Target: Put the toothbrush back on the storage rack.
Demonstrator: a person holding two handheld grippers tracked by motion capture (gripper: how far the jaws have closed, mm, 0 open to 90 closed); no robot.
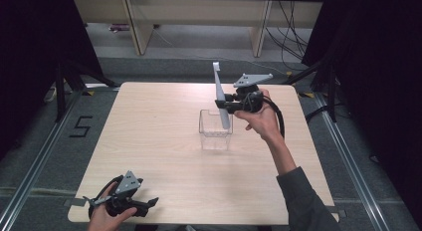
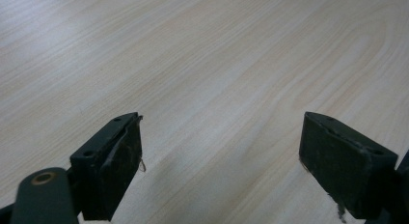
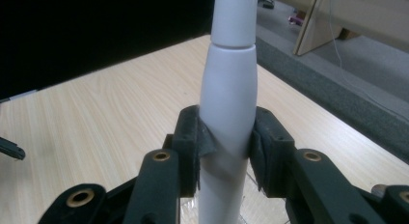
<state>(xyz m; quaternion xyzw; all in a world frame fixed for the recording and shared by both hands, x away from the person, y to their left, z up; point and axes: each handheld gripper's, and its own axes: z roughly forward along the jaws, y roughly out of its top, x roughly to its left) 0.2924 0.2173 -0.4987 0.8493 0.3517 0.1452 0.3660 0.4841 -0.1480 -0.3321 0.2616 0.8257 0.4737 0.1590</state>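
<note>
pale wood table (image 1: 164, 141); right claw (image 1: 226, 104) clamps white toothbrush (image 1: 220, 94) above clear box (image 1: 215, 130); left claw (image 1: 149, 205) gapes, empty.

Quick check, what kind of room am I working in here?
Likely a lab recording station: a bare wooden table on grey carpet, black curtains at both sides, loose cables behind, and a taped "5" on the floor.
</note>
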